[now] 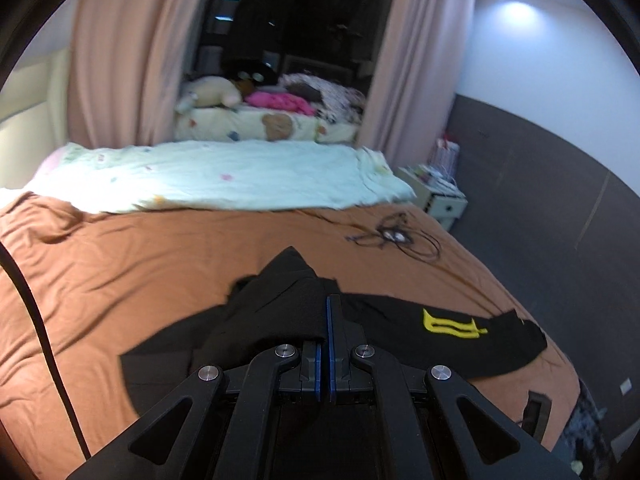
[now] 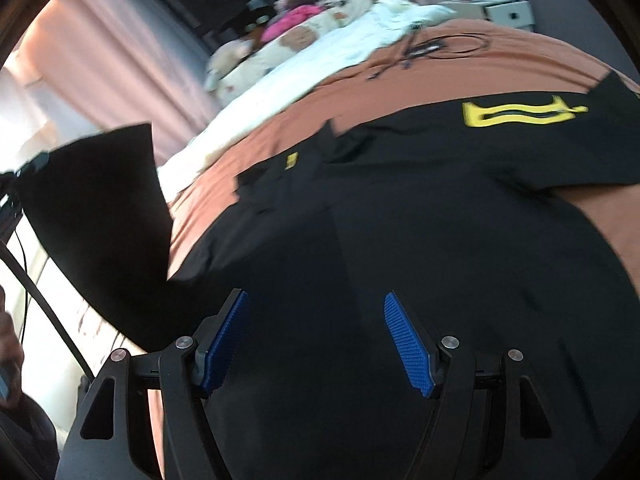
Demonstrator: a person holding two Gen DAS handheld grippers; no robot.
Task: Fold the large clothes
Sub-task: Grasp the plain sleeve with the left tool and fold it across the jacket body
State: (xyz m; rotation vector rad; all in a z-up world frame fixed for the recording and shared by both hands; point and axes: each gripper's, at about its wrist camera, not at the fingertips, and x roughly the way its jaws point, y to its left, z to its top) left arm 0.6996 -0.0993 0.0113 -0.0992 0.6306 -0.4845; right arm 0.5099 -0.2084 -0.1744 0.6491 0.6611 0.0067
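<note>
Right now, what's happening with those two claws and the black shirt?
Left gripper shut on shirt. Right gripper open above it, holding nothing. Shirt on orange bed. Cables beyond, clear.

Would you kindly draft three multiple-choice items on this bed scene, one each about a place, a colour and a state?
1. Where does the tangle of cables lie?
A. on the brown bedsheet
B. on the nightstand
C. on the floor

2. What colour is the print on the black garment?
A. white
B. yellow
C. red

3. How does the right gripper stand?
A. shut on cloth
B. shut, empty
C. open above the garment

Answers:
1 A, the cables sit on the sheet near its far edge.
2 B, the print is bright yellow.
3 C, both blue pads stand apart, gripping nothing.
</note>
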